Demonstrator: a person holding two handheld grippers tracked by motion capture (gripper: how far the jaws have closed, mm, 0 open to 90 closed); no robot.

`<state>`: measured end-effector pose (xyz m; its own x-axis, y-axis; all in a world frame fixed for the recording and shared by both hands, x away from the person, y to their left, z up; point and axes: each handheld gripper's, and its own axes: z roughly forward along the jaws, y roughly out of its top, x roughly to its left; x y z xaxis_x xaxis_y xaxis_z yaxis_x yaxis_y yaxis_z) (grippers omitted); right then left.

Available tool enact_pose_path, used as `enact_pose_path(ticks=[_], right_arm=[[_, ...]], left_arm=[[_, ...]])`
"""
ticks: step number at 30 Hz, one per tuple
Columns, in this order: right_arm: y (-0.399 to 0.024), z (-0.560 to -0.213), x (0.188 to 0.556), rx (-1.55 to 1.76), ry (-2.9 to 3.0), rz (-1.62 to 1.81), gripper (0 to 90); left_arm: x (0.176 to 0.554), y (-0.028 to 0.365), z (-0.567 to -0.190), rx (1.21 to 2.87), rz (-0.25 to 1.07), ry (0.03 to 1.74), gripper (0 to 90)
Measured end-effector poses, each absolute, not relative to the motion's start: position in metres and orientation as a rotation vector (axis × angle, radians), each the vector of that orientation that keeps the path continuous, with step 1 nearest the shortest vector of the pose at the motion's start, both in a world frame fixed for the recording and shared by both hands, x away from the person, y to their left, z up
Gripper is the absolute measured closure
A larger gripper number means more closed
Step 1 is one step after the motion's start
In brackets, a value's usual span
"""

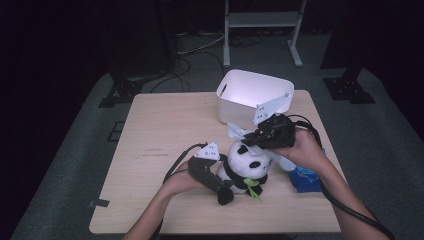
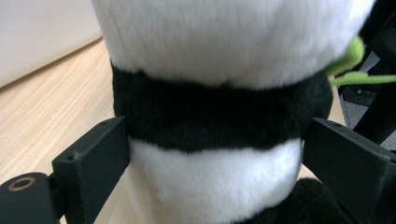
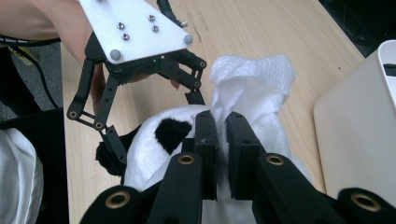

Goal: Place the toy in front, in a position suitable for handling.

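Your left gripper (image 1: 220, 187) has the panda plush (image 1: 247, 167) square between its jaws: they stand spread on either side of its black-and-white middle, at its sides with no squeeze showing. The panda sits upright on the tabletop (image 1: 165, 135), just in front of the white bin (image 1: 250, 97). Your right gripper (image 3: 222, 135) comes in from above the panda's head, its jaws pressed together on a white cloth (image 3: 252, 84). So the cloth lies over the head, and the right hand is nearer for wiping it.
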<state>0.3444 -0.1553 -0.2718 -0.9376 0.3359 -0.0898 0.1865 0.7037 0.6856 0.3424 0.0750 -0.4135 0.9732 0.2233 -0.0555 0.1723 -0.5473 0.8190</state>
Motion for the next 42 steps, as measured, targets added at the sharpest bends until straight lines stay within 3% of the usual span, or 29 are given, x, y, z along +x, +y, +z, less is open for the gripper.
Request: enact_pose_path(ticks=[10,22,42], right_arm=[[-0.164,-0.274,0.347,0.453,2.698,1.072,83.4],[-0.166,-0.271,0.347,0.456,2.686,1.056,83.4],[-0.178,-0.269,0.342,0.479,2.690,0.990,83.4]], left_arm=[[0.345,0.068,-0.430,2.195,0.074,0.290,4.1],[0.346,0.075,-0.425,2.178,0.079,0.288,30.2],[0.342,0.100,-0.390,2.228,0.129,0.257,37.8]])
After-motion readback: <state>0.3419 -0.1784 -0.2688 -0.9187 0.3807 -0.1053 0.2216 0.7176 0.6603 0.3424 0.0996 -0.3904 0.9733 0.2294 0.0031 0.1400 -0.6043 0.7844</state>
